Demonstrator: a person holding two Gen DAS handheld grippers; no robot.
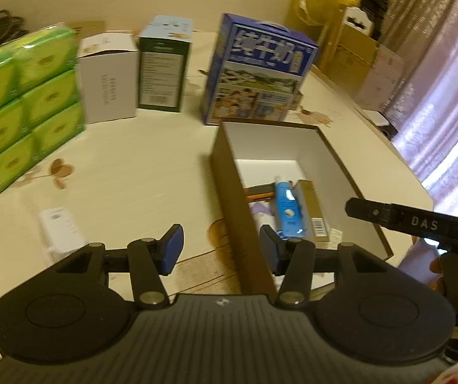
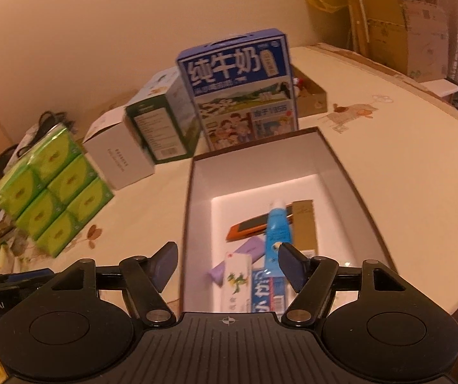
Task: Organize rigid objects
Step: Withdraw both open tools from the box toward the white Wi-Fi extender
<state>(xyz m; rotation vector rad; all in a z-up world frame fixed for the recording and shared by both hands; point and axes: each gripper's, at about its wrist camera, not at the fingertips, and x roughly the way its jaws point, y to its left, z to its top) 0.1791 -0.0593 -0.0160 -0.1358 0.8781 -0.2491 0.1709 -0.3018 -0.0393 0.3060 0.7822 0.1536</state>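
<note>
An open brown box with a white inside (image 1: 229, 192) (image 2: 350, 172) stands on the table. It holds a blue tube (image 1: 288, 209) (image 2: 278, 227), a tan flat box (image 1: 313, 211) (image 2: 304, 227), an orange-and-black item (image 2: 248, 228), a purple item (image 2: 248, 249) and a white carton with a green print (image 2: 237, 283). My left gripper (image 1: 220, 249) is open and empty over the box's near left wall. My right gripper (image 2: 227, 267) is open and empty above the box's near end; it also shows in the left wrist view (image 1: 389, 214). A small white box (image 1: 60, 228) lies on the table left of the left gripper.
A blue milk carton (image 1: 257, 73) (image 2: 240, 89) stands just behind the box. A green-and-white box (image 1: 164, 64), a white box (image 1: 107, 78) and a stack of green tissue packs (image 1: 24, 105) (image 2: 56, 192) line the table's left. Cardboard boxes (image 2: 398, 28) stand beyond the far right edge.
</note>
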